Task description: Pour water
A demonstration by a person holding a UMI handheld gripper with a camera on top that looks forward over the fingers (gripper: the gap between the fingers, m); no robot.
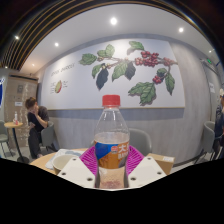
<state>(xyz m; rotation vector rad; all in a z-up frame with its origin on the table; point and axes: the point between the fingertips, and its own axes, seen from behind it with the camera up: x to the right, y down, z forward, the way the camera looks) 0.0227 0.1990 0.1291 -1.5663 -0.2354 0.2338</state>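
Bottle upright, red cap up, gripper clamping it

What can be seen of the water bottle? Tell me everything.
The water bottle is clear plastic with a red screw cap and a pale label band around its ribbed body. It stands upright between the fingers of the tongs, whose pink pads show at either side of its lower body. Whether both pads press on it cannot be told. Its base is hidden. The water level cannot be made out.
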